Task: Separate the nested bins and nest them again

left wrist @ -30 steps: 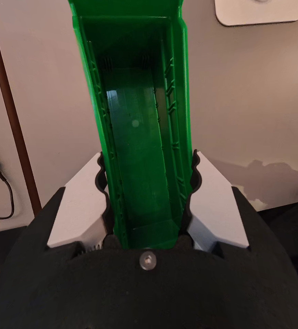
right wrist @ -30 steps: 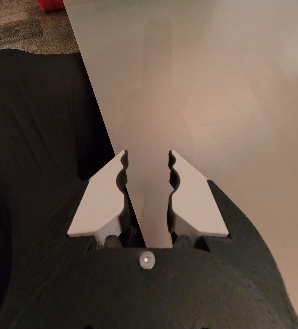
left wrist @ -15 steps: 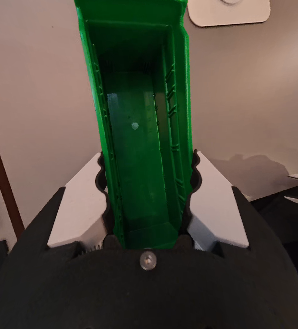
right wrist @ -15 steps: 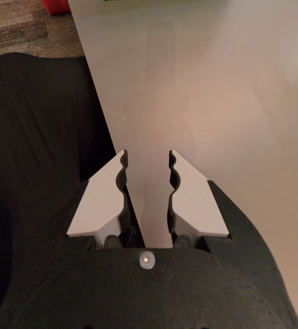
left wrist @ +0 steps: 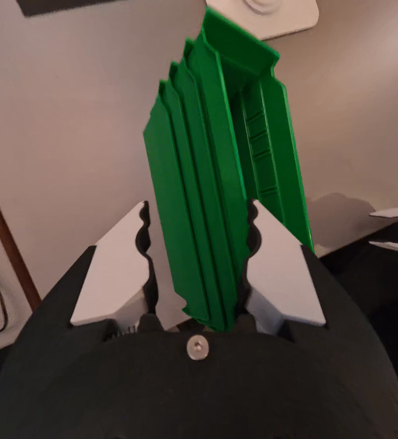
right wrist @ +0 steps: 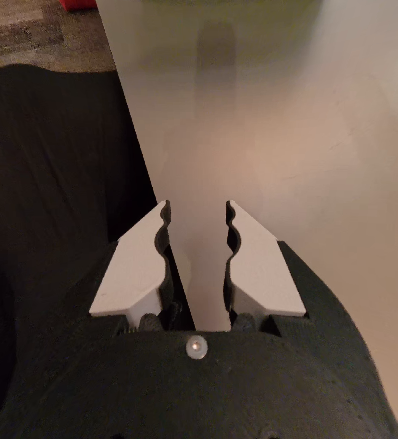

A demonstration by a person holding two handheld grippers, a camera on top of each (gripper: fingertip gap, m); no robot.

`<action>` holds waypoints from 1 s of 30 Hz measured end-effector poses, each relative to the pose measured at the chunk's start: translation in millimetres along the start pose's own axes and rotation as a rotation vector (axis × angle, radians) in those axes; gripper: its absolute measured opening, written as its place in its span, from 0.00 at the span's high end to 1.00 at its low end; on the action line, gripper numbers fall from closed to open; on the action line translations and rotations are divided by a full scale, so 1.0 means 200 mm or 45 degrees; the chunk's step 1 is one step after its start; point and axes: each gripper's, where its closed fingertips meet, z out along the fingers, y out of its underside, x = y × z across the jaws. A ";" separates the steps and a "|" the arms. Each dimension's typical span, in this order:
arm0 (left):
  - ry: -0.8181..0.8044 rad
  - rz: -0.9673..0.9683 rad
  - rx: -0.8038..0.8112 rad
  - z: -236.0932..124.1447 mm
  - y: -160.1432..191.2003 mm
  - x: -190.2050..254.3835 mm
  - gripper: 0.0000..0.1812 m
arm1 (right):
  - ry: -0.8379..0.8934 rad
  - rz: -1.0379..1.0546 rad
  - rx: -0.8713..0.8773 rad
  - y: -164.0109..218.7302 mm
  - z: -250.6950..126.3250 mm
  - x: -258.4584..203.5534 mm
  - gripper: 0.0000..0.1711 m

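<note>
Left tongs (left wrist: pixel 198 251): I am holding these spread wide, with the green bins standing between the two fingers; the stack is leaning against my right finger (left wrist: pixel 274 266), while a clear gap is showing beside my left finger (left wrist: pixel 122 268). Whether I am truly pinching the stack I cannot tell.
Green bins (left wrist: pixel 207 180): several are sitting nested, their stepped rims showing side by side; the stack is rising ahead of my left tongs and tilting to the right, its lower end sitting down near the finger roots, and its open inside is facing right, away from my left finger.
Right tongs (right wrist: pixel 198 251): I am keeping these partly apart, a narrow gap between the fingers, with nothing in them.
Desk (right wrist: pixel 288 166): its pale top is lying ahead of and under my right tongs; its left edge is running past my left finger.
Dark cloth (right wrist: pixel 50 166): it is lying to the left of my right tongs.
Wall (left wrist: pixel 62 118): it is standing behind the bins, ahead of my left tongs.
White plate (left wrist: pixel 276 16): it is sitting on the wall, above the stack's top end.
</note>
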 end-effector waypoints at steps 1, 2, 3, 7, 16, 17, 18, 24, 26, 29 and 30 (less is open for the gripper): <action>0.041 -0.008 -0.047 0.03 0.03 0.03 0.52 | -0.003 0.004 0.021 -0.02 0.00 -0.01 0.73; 0.083 -0.007 -0.037 0.05 0.04 0.06 0.53 | -0.013 0.017 0.058 -0.07 -0.01 -0.02 0.72; 0.083 0.010 -0.044 0.07 0.05 0.07 0.50 | -0.004 0.045 0.121 -0.14 -0.01 -0.01 0.70; 0.216 -0.061 -0.029 0.14 0.05 0.16 0.61 | -0.146 0.267 0.443 -0.65 0.15 0.14 0.66; 0.266 -0.193 0.006 0.08 0.10 -0.14 0.87 | -0.284 0.265 0.519 -1.18 0.44 0.11 0.66; 0.277 -0.210 0.002 0.09 0.12 -0.16 0.86 | -0.286 0.252 0.521 -1.18 0.46 0.10 0.67; 0.306 -0.222 0.012 0.09 0.14 -0.16 0.88 | -0.291 0.235 0.524 -1.18 0.48 0.09 0.67; 0.325 -0.221 0.154 0.06 0.11 -0.14 0.83 | -0.280 0.171 0.564 -1.23 0.51 0.10 0.66; 0.272 -0.205 0.216 -0.01 0.07 -0.14 0.78 | -0.276 0.136 0.570 -1.25 0.50 0.10 0.66; 0.126 -0.130 0.187 -0.06 0.02 -0.09 0.54 | -0.270 0.058 0.552 -1.26 0.50 0.08 0.67; 0.043 -0.106 0.125 -0.05 0.02 -0.08 0.40 | -0.266 0.040 0.553 -1.27 0.51 0.07 0.68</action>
